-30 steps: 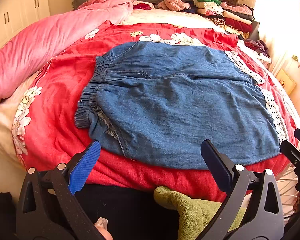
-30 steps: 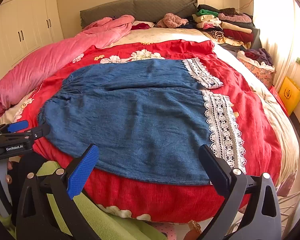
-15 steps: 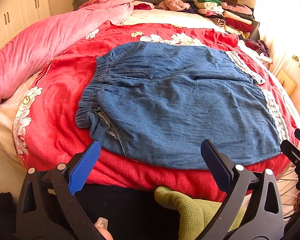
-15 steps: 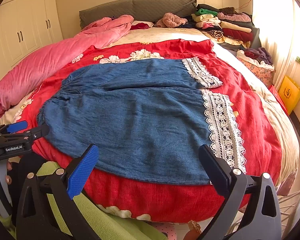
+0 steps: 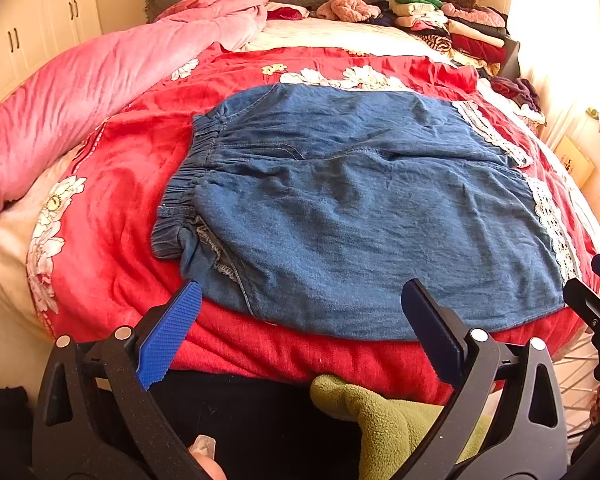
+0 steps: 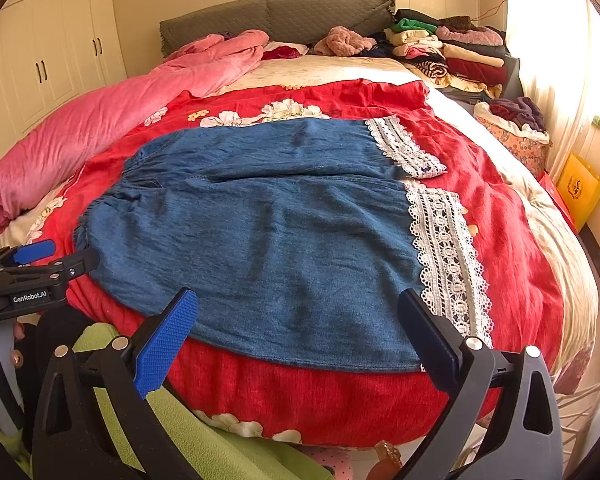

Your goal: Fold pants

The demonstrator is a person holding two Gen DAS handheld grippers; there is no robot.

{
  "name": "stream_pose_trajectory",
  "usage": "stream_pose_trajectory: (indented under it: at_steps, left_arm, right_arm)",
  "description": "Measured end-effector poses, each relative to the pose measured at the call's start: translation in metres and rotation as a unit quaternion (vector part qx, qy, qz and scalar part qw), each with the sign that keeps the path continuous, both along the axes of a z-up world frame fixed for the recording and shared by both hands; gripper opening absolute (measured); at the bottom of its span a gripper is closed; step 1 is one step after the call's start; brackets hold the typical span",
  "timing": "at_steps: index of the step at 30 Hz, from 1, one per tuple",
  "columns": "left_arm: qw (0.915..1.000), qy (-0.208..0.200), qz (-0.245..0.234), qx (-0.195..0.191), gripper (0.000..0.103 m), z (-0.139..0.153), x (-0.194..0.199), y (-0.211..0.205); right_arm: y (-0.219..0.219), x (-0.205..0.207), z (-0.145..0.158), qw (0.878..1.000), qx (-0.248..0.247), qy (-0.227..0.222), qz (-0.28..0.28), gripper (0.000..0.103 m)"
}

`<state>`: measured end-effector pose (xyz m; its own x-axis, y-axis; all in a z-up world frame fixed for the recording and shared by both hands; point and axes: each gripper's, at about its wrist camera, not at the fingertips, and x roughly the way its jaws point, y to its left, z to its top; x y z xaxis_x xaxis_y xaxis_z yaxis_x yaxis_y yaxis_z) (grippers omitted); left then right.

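— Denim pants [image 5: 360, 216] are lying flat on the red blanket [image 5: 112, 184] on the bed, long axis running left to right: elastic waistband [image 5: 180, 196] toward the left, lace cuffs [image 6: 444, 252] toward the right.

— And both tools are hanging just off the near edge?

— Yes. The left gripper [image 5: 300, 320] is sitting spread wide and holding nothing, nearer the waistband end. The right gripper [image 6: 300, 324] is equally spread and empty, nearer the lace cuffs.

— So nothing is folded yet?

— Looks that way to me; the legs are lying side by side, the near one closest to both grippers.

— Any containers?

— A basket [image 6: 516, 144] by the window is holding loose clothes, and folded clothes [image 6: 452, 48] are stacked by the headboard.
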<state>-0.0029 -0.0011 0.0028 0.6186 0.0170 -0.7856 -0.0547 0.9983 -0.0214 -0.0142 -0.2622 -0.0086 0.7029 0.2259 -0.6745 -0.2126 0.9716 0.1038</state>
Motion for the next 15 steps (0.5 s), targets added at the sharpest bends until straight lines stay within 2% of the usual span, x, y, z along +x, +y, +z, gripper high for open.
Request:
stream_pose_trajectory:
  at_steps: [8,15]
  left_arm:
    - [1.0000,-0.001,0.000,0.004,0.094,0.000,0.002,0.001]
    - [1.0000,0.001,0.000,0.007,0.094,-0.003,0.022,0.004]
  right_arm:
    - [0.002,0.004,0.000,1.000,-0.004,0.000,0.005,0.099]
    - [0.009,0.021,0.001,1.000,-0.008,0.001,0.023,0.099]
